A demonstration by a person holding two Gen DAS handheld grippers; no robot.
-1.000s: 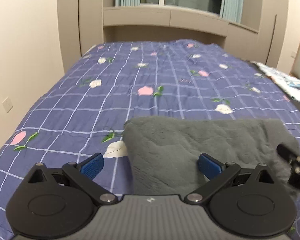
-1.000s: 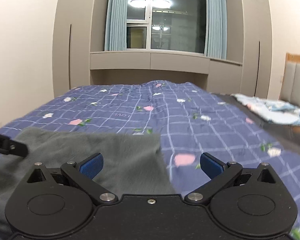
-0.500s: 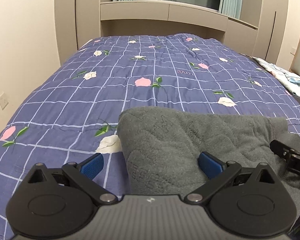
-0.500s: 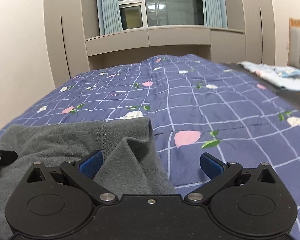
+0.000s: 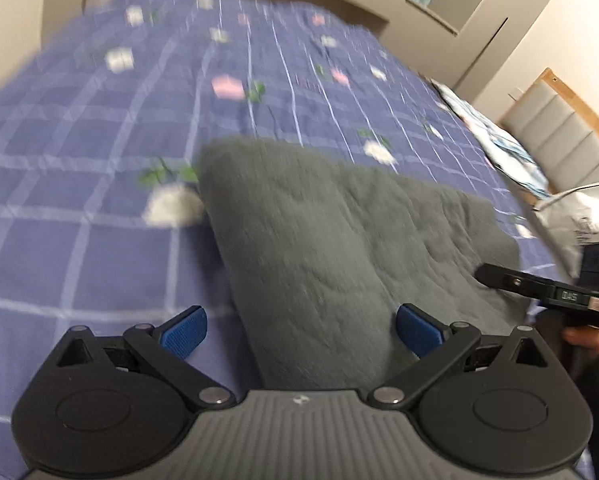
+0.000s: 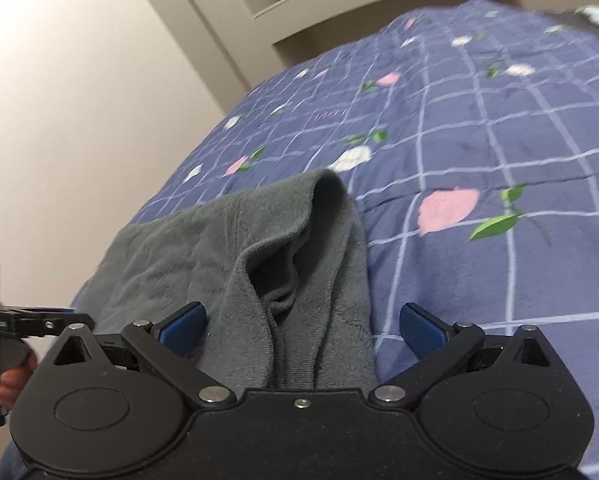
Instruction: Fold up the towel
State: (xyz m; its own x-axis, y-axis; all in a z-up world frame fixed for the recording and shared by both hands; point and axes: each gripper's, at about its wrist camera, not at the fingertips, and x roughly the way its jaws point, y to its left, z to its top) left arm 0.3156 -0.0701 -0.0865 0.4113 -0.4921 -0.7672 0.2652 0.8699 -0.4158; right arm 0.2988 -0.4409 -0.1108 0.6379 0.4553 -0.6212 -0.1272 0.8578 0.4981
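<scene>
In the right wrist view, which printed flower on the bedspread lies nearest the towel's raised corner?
The white flower just beyond the grey towel; the large pink flower lies farther right.

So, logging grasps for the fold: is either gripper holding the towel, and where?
Neither: left gripper and right gripper are open, each straddling a near end of the grey towel.

Even, soft indoor light falls on both views, without glare or hard shadows. The left wrist view is smeared by motion: the purple checked floral bedspread (image 5: pixel 99 128) blurs most toward its far edge. The right wrist view is sharper near the dark grey plush towel (image 6: pixel 219 248). Fisheye bending curves the edges, and the corners go black.
</scene>
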